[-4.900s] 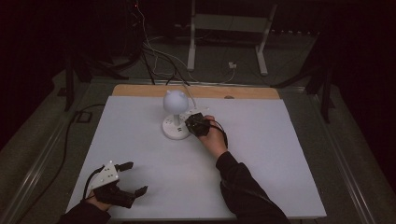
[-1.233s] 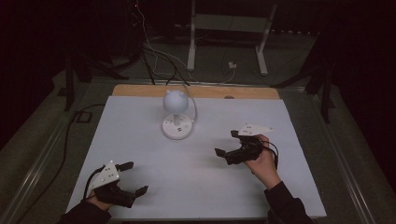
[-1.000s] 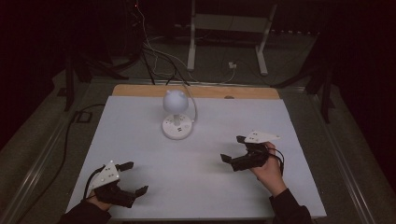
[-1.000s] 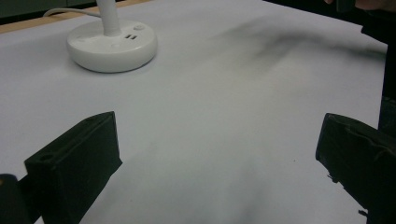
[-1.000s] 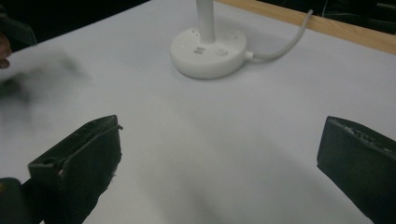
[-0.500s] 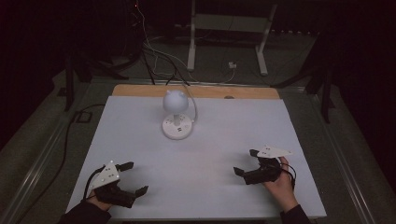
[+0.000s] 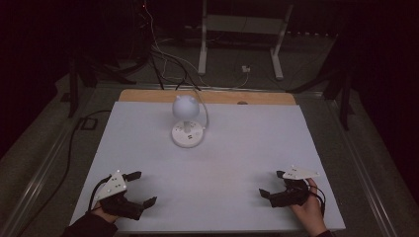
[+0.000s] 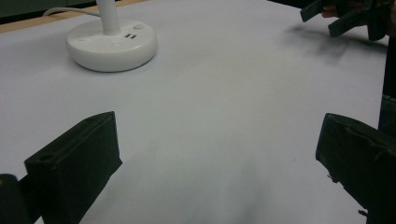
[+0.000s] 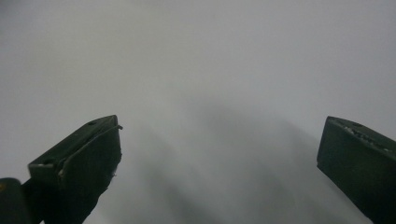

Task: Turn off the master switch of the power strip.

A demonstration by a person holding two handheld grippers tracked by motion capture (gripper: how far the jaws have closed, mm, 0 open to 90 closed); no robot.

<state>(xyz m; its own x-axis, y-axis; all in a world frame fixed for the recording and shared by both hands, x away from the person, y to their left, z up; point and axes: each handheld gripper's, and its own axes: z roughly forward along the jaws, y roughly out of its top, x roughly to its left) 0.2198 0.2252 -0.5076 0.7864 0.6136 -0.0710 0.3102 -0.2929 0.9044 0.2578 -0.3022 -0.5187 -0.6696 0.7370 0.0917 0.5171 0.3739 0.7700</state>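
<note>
A small white desk lamp point(image 7: 187, 121) with a round head and a round base stands at the back middle of the white table point(image 7: 257, 143). In the left gripper view its base point(image 8: 111, 44) shows two small ports, far ahead at upper left. My left gripper point(image 7: 143, 187) rests at the near left corner, jaws open and nothing between them point(image 8: 217, 130). At the near right, a hand holds my right gripper point(image 7: 271, 183) just above the table. It is open and empty point(image 9: 222, 135), over bare white surface. The right gripper point(image 8: 345, 14) also shows in the left gripper view.
A wooden strip point(image 7: 148, 95) runs along the table's far edge. The lamp's white cable point(image 7: 203, 109) loops back off the table. Behind stand a metal frame point(image 7: 237, 29) and floor cables. Dark floor surrounds the table.
My right gripper has drawn back from the lamp's base to the near right of the table, staying open. The left gripper and the lamp have not moved.
</note>
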